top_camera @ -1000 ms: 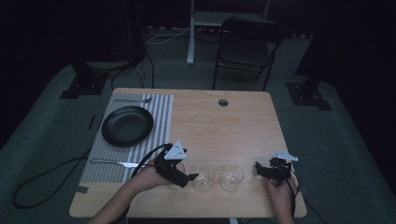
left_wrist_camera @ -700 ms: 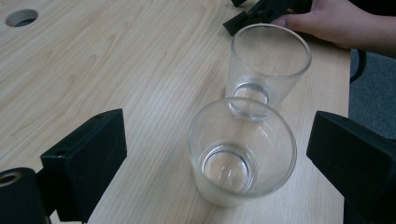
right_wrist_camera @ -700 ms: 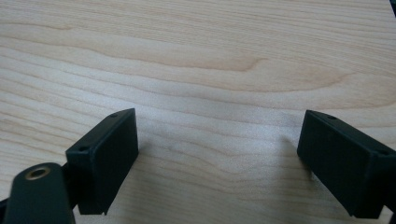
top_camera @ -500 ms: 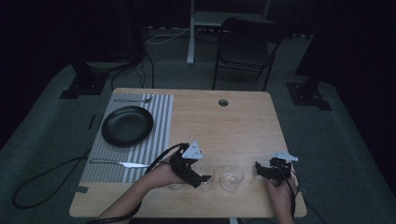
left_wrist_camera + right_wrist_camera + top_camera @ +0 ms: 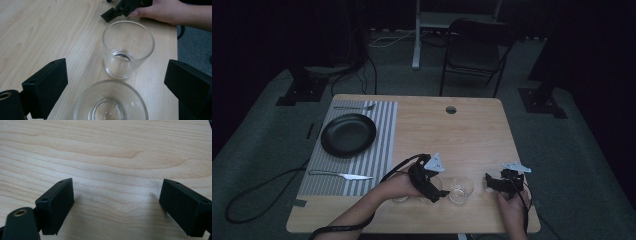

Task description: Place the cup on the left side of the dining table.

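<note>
The left claw (image 5: 435,187) has moved right along the table (image 5: 462,135) to the glasses. In its own view, its jaws gape around the near glass (image 5: 111,101), untouched; another glass (image 5: 128,48) beyond. The right claw (image 5: 116,205) stands released over bare wood.

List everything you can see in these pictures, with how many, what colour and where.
Glasses: at least two, clear, near table edge by the left gripper.
Plate: one, black, on placemat.
Placemat: one, grey striped, table's left side.
Knife: one, silver, placemat's near end.
Fork: one, silver, placemat's far end.
Table: one, light wood.
Chair: one, dark, behind table.
Left gripper: black, open, a glass between its jaws.
Right gripper: black, open over bare wood.
</note>
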Demonstrator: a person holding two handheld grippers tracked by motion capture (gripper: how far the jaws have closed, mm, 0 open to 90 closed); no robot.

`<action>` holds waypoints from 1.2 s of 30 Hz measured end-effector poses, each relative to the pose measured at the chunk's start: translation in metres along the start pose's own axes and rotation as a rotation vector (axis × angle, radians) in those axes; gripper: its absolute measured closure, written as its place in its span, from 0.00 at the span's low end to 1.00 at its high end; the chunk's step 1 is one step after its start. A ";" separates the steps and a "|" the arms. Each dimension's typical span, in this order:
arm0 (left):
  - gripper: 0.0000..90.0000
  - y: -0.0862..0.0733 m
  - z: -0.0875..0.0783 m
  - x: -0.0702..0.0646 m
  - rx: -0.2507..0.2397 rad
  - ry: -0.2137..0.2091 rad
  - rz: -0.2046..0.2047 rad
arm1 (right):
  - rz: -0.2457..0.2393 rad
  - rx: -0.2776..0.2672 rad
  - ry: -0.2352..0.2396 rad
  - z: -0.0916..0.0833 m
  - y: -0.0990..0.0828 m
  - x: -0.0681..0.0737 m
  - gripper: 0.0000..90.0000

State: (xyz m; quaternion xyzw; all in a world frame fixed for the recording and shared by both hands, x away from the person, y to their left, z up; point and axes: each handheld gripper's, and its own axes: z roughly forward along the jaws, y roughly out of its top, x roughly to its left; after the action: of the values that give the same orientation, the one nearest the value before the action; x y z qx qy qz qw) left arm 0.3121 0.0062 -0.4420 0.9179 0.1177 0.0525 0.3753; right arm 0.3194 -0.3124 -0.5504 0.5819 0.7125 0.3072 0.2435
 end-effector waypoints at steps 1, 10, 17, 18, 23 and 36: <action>0.06 0.002 0.002 0.000 0.002 -0.008 0.000 | 0.000 0.000 0.000 0.000 0.000 0.000 0.13; 0.06 0.021 0.020 -0.007 0.058 -0.017 0.044 | 0.001 0.000 0.000 0.000 0.000 0.000 0.13; 0.06 0.032 0.034 -0.010 0.130 -0.022 0.074 | 0.001 0.000 0.000 0.000 0.000 0.000 0.13; 0.06 0.033 0.036 -0.010 0.146 -0.025 0.080 | 0.001 0.000 0.000 0.000 0.000 0.000 0.13; 0.06 0.038 0.048 -0.013 0.185 -0.037 0.090 | 0.000 0.000 0.000 0.000 0.000 0.000 0.13; 0.06 0.045 0.067 -0.016 0.247 -0.052 0.122 | 0.000 0.000 0.000 0.000 0.000 0.000 0.13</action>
State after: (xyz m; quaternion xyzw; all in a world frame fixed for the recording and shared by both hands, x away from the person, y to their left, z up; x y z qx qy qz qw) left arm 0.3169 -0.0743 -0.4585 0.9636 0.0576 0.0366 0.2585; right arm 0.3194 -0.3123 -0.5504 0.5819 0.7124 0.3074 0.2435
